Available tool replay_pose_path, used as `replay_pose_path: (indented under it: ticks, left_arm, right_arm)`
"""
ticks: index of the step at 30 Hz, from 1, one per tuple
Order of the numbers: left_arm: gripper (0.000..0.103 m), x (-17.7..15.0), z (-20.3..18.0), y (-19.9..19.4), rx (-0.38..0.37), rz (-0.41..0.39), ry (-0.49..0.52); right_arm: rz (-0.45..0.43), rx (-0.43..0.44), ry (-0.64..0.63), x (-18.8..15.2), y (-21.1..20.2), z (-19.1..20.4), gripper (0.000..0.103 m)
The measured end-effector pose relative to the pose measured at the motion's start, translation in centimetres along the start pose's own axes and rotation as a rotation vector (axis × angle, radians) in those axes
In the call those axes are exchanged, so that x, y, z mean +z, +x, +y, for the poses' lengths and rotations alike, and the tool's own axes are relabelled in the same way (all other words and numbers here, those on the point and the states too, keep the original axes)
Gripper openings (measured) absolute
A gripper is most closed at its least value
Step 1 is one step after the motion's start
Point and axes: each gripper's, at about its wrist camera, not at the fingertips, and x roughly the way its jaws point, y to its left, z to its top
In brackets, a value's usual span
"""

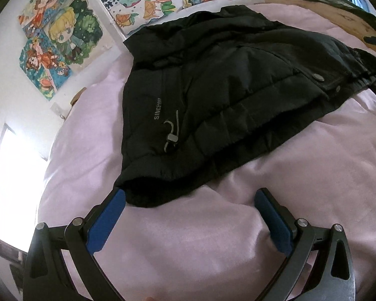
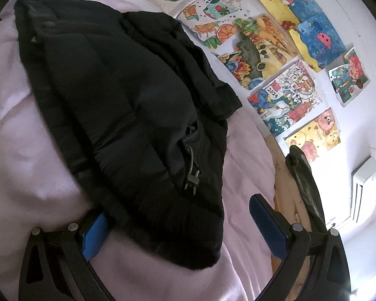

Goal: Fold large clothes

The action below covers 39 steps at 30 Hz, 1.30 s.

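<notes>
A black puffy jacket [image 1: 225, 85] lies spread on a pale pink bedsheet [image 1: 188, 238]; it carries grey lettering, snap buttons and a drawcord toggle [image 1: 171, 140]. My left gripper [image 1: 190, 195] is open just below the jacket's near corner, its left blue pad [image 1: 107, 220] touching the hem edge. In the right wrist view the same jacket [image 2: 127, 95] bulges up in folds, with a cord toggle [image 2: 193, 178]. My right gripper [image 2: 178, 215] is open and straddles the jacket's near corner, whose fabric covers part of the left pad [image 2: 95, 235].
Colourful drawings [image 1: 60, 45] cover the white wall behind the bed [image 2: 283, 62]. A wooden bed edge [image 2: 285, 183] with a dark garment [image 2: 305, 188] draped on it runs at the right. A white wall unit [image 2: 363, 185] sits beyond. A bright window [image 1: 12, 170] is at left.
</notes>
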Motion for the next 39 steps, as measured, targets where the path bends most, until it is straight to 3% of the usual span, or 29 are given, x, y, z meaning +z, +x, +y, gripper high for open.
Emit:
replay_pose_path:
  ticks: [4, 6, 8, 9, 11, 15, 21, 27, 28, 30, 31, 33, 35, 39]
  left_arm:
    - [0.101, 0.0, 0.0, 0.2, -0.017, 0.016, -0.016]
    - [0.101, 0.1, 0.3, 0.2, -0.024, 0.018, -0.027]
    - [0.101, 0.1, 0.2, 0.1, -0.020, 0.013, -0.026]
    - [0.101, 0.1, 0.1, 0.0, -0.011, 0.007, -0.015]
    - [0.101, 0.0, -0.4, -0.3, 0.021, -0.021, 0.019]
    - [0.102, -0.3, -1.1, -0.4, 0.053, -0.060, 0.111]
    - [0.102, -0.1, 0.1, 0.4, 0.054, -0.062, 0.083]
    - [0.101, 0.5, 2.0, 1.3, 0.139, -0.056, 0.020]
    - [0.094, 0.5, 2.2, 1.2, 0.137, -0.057, 0.009]
    - [0.068, 0.6, 2.4, 1.2, 0.116, -0.060, 0.005]
    - [0.050, 0.6, 2.2, 1.1, 0.106, -0.061, 0.014]
    - [0.041, 0.5, 1.7, 0.9, 0.117, -0.077, 0.046]
    - [0.020, 0.3, 1.6, 0.7, 0.112, -0.100, 0.067]
    - [0.006, 0.5, 1.9, -0.6, 0.120, -0.159, 0.035]
  right_arm:
    - [0.014, 0.018, 0.042, 0.3, 0.6, -0.7, 0.103]
    - [0.015, 0.021, 0.083, 0.7, 0.6, -1.5, 0.096]
    - [-0.001, 0.044, 0.132, 1.2, 0.3, -2.4, 0.077]
    - [-0.010, 0.056, 0.149, 1.5, 0.2, -2.8, 0.073]
    - [-0.031, 0.104, 0.171, 2.4, -0.2, -3.2, 0.039]
    - [-0.074, 0.167, 0.235, 4.2, -1.7, -4.0, 0.015]
    - [-0.090, 0.251, 0.394, 6.0, -2.4, -6.4, 0.013]
    - [-0.083, 0.266, 0.427, 6.0, -2.6, -6.6, 0.013]
    - [-0.082, 0.267, 0.428, 6.0, -2.6, -6.6, 0.013]
    - [-0.080, 0.267, 0.434, 5.9, -2.7, -6.4, 0.013]
    - [-0.081, 0.269, 0.436, 5.9, -2.8, -6.4, 0.013]
    - [-0.085, 0.268, 0.439, 5.6, -2.8, -6.3, 0.013]
    - [-0.085, 0.264, 0.435, 5.3, -2.7, -6.2, 0.012]
    - [-0.102, 0.229, 0.377, 5.0, -3.3, -5.0, 0.009]
